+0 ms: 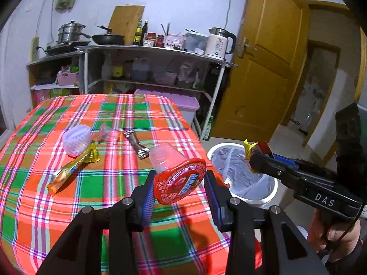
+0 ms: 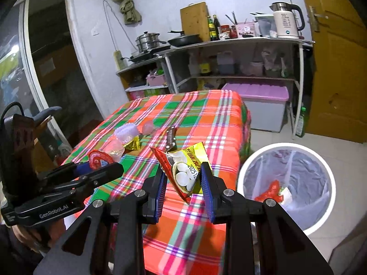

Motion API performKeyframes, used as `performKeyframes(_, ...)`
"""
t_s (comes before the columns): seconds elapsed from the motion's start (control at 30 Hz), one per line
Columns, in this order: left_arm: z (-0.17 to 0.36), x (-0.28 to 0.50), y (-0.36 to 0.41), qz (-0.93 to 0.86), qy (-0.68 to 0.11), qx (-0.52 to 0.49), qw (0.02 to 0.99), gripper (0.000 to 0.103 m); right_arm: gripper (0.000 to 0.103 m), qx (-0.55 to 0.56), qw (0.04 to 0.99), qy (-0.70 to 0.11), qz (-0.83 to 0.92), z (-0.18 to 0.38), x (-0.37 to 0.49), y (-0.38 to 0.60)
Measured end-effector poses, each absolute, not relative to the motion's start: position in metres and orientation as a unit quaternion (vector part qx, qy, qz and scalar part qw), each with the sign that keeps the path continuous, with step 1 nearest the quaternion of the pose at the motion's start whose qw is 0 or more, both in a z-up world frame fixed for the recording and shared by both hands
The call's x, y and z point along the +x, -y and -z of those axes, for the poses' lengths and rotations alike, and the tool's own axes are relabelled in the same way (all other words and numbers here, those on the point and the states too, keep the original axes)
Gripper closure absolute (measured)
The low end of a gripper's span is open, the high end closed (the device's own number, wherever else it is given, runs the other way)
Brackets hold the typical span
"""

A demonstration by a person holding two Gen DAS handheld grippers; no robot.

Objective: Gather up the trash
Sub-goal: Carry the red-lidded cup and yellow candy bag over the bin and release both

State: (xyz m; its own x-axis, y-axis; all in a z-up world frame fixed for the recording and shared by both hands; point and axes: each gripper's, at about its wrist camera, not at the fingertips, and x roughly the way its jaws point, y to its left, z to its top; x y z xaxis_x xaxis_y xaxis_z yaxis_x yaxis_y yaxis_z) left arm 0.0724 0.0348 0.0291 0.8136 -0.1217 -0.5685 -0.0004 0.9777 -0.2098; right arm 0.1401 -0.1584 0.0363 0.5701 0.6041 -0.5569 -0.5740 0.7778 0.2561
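Two loads airborne: left hand-held gripper (image 1: 179, 184) clamps clear plastic jelly cup, red foil lid (image 1: 177, 174); right hand-held gripper (image 2: 183, 181) pinches yellow-red snack wrapper (image 2: 185, 171). Carry over white lined bin (image 2: 325, 171) beside plaid worktop (image 1: 91, 183), centre above opening before release.

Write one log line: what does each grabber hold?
left gripper: jelly cup | right gripper: snack wrapper | bin: beside table

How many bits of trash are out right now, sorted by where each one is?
Held in grippers: 2, jelly cup and snack packet
Lying on the tablecloth: 4, foam net, gold wrapper, clear wrapper, silver wrapper
Total: 6
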Motion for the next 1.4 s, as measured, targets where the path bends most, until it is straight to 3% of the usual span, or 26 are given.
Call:
performKeyframes(0.93,-0.023,0.121,0.034,0.090,-0.319,-0.067,0.941,0.062,0.073,0.056,0.908,-0.325,-0.259,-0.027,0.154,0.233)
performKeyframes(1.4,0.006,0.169,0.063,0.114,-0.351,-0.058,0.928,0.061,0.073,0.075,0.909,-0.353,-0.209,-0.002,0.186,0.268)
